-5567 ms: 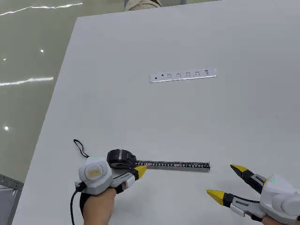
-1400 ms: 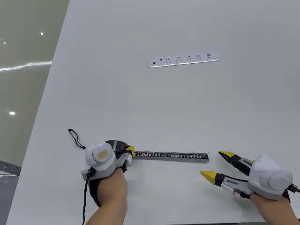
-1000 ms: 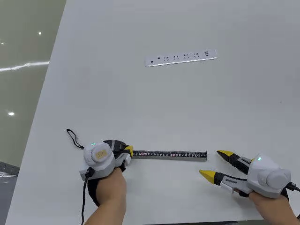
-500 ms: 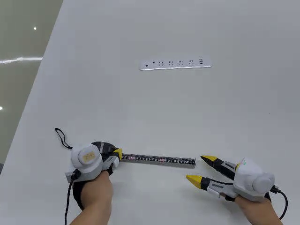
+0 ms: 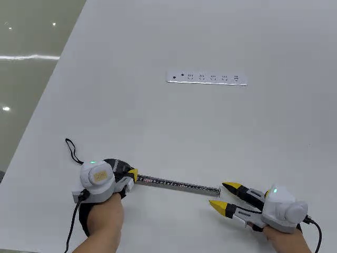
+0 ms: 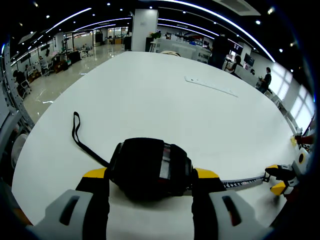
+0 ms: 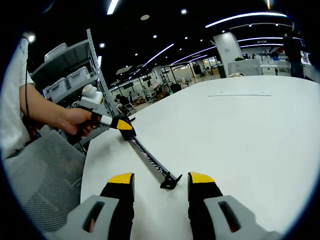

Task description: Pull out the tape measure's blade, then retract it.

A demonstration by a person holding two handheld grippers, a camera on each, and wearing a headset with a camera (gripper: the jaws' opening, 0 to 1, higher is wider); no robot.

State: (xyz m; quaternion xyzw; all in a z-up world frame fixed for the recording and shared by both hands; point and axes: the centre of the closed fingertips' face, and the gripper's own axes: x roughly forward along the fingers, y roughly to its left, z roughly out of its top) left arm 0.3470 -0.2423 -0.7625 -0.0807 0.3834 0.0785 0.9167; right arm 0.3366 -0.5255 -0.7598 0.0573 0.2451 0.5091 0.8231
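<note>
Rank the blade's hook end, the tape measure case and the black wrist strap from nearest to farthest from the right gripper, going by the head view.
1. Blade's hook end: just ahead of the right gripper, between its open jaws.
2. Tape measure case: at the blade's other end, held in the left gripper.
3. Wrist strap: beyond the case, farthest left.

A large open-plan lab hall. Long ceiling light strips (image 7: 239, 18), a polished floor (image 5: 31, 79) and a metal rack of bins (image 7: 70, 56) surround the white tabletop (image 5: 158, 121).
</note>
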